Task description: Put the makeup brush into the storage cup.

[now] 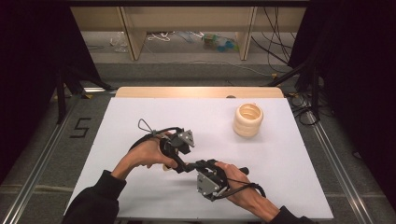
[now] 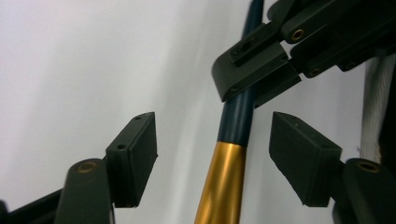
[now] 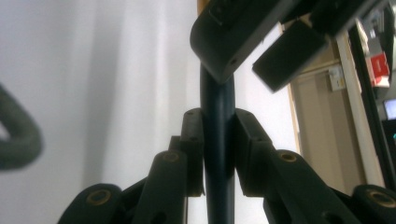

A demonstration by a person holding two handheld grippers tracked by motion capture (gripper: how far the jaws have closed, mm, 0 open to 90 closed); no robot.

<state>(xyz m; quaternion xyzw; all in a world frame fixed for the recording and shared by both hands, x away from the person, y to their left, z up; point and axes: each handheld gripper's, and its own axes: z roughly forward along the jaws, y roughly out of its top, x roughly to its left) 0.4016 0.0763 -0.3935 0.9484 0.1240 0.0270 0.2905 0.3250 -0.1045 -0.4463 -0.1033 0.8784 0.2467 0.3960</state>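
Looking at the rod first, we take it as our landmark: a slim stick with a dark blue length and a gold length joined end to end, held up off the white table near its front edge, between our two hands. Its long axis runs from one gripper to the other, so each camera looks almost straight along it. On the dark blue part our right gripper is clamped tight, both pads pressed flat against the shaft with no gap. Nearer the gold part our left gripper stands spread, one pad on either side of the rod and clear of it; nothing is pressed there, so the right hand alone carries the stick. In the high view the left gripper sits just beyond and to the left of the right gripper, the two nearly touching. We judge the coming move turns on that shared axis: the left jaws already straddle the rod, so closing or sliding along its length is what is open to them. Well away from the rod, at the far right of the table, stands a cream ringed holder.
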